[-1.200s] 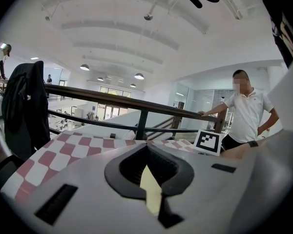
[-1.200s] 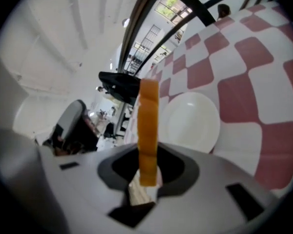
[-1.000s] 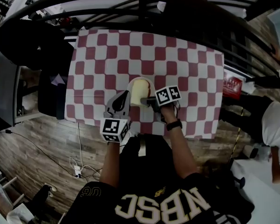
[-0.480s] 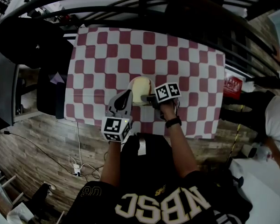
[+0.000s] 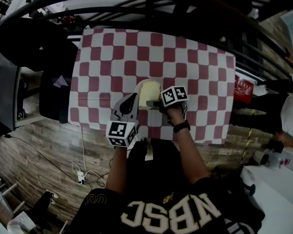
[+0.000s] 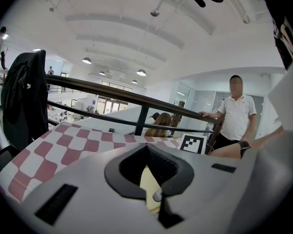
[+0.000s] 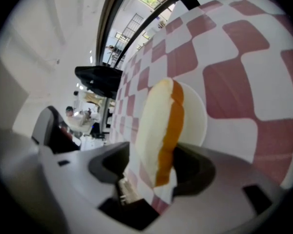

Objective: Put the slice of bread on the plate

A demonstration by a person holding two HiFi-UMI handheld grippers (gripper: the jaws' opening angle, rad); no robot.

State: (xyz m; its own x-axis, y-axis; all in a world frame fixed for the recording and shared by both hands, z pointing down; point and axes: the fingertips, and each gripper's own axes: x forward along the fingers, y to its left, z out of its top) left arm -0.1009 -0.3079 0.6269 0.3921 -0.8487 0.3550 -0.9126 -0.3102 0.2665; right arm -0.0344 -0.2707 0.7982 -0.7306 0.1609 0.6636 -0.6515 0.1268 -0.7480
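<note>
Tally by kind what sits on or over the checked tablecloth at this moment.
bread slice: 1
plate: 1
grippers: 2, the left gripper and the right gripper, its jaws opening with the bread slice between them
Total: 4

Table under a red-and-white checked cloth [image 5: 151, 57]. Wood-plank floor [image 5: 44, 160], cables [image 5: 83, 174] lying on it. Dark metal railing [image 6: 112, 92] past the table's far edge. Black jacket [image 6: 24, 101] hung at the table's left. White vaulted ceiling [image 6: 136, 28] with round lamps [image 6: 141, 72], lit. Glass partitions [image 6: 200, 99] behind.
</note>
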